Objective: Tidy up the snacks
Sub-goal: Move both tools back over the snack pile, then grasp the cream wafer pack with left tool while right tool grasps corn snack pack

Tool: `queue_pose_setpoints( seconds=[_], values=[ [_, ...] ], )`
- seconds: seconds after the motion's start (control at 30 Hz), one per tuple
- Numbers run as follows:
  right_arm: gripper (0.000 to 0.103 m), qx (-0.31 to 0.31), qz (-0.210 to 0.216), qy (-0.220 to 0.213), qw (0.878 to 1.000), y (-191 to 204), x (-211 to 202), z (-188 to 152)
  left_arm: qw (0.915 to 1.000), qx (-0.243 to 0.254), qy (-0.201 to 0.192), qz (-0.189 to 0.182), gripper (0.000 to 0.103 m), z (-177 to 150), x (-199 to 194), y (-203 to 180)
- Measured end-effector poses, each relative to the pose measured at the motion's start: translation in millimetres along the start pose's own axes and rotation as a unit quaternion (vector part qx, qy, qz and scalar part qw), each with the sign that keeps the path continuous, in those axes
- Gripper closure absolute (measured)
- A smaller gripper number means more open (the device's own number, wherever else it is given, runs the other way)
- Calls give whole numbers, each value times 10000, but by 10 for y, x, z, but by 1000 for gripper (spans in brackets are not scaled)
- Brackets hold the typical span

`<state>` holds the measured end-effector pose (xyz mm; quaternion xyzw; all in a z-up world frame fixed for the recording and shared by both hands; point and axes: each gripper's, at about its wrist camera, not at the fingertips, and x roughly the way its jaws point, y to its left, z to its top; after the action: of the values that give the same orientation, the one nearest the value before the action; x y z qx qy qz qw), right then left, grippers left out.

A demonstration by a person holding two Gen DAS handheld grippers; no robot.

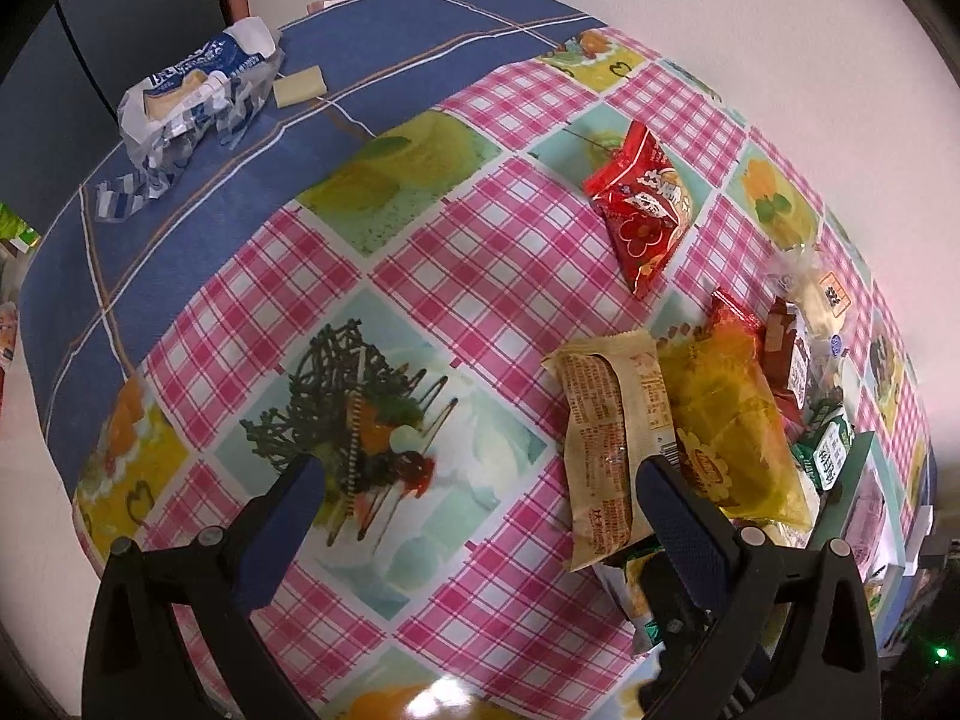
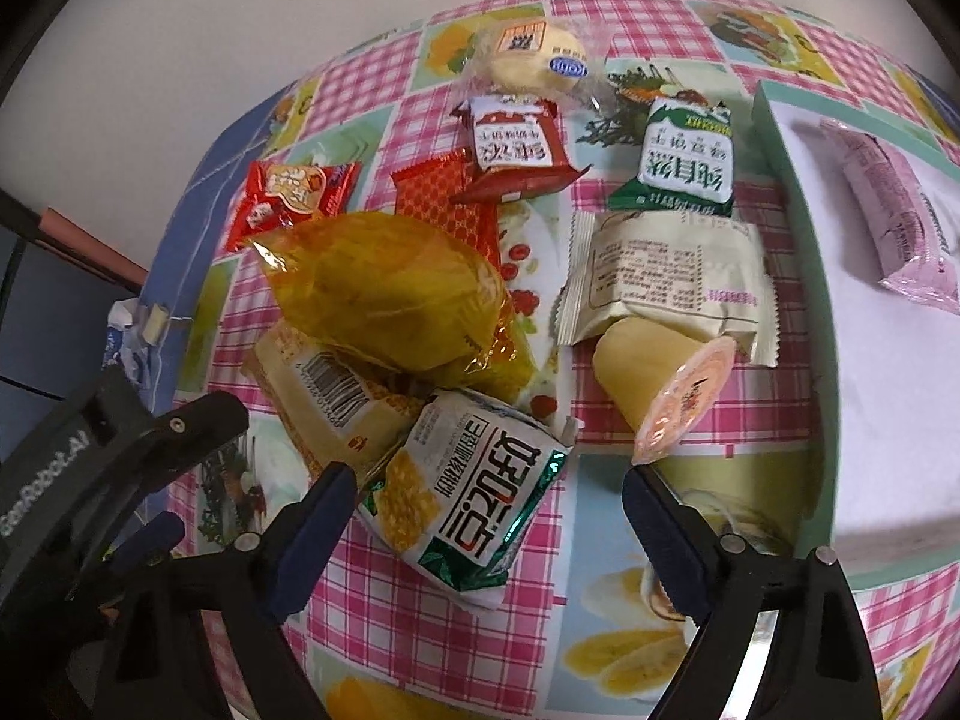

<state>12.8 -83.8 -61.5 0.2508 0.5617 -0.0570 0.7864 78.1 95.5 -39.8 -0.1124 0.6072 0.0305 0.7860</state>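
The right gripper (image 2: 486, 510) is spread wide, nothing pinched. The green-and-white snack packet (image 2: 474, 498) is found right between its fingers, on the tablecloth (image 2: 372, 594), its long axis slanted across the gap. The tray (image 2: 810, 276) lies beside this packet. The left gripper (image 1: 480, 498) is spread too, empty, farther away.

We see a heap of wrapped snacks on the checked tablecloth: a crinkly translucent yellow bag (image 2: 390, 288) lies on top of a tan barcoded packet (image 2: 324, 396), with a white-and-green foil pouch (image 2: 468, 504) tilted just below them. Beside these lie a cream printed packet (image 2: 666, 276), overlapping a yellow tube with a pink end (image 2: 660, 384), and a green-and-white sachet (image 2: 684, 162). A pink wrapped bar (image 2: 888, 210) rests alone inside the mint-rimmed white tray (image 2: 810, 276).
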Motion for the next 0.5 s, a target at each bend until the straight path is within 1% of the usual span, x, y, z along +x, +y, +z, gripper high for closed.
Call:
queue_pose_setpoints(
  seconds=[0.07, 0.2, 0.3, 0.5],
  values=[
    [13, -39, -82, 16, 10000, 23, 47, -1, 10000, 20, 30, -10, 0, 12, 24, -21],
    [14, -171, -259, -32, 9995, 61, 75, -1, 9999, 88, 101, -77, 0, 45, 74, -81],
    [14, -269, -440, -35, 9987, 64, 92, -1, 9996, 229, 133, -97, 0, 54, 114, -176],
    [14, -221, -467, 14, 9987, -33, 66, 2, 9983, 504, 210, -187, 0, 78, 214, -365]
  ],
)
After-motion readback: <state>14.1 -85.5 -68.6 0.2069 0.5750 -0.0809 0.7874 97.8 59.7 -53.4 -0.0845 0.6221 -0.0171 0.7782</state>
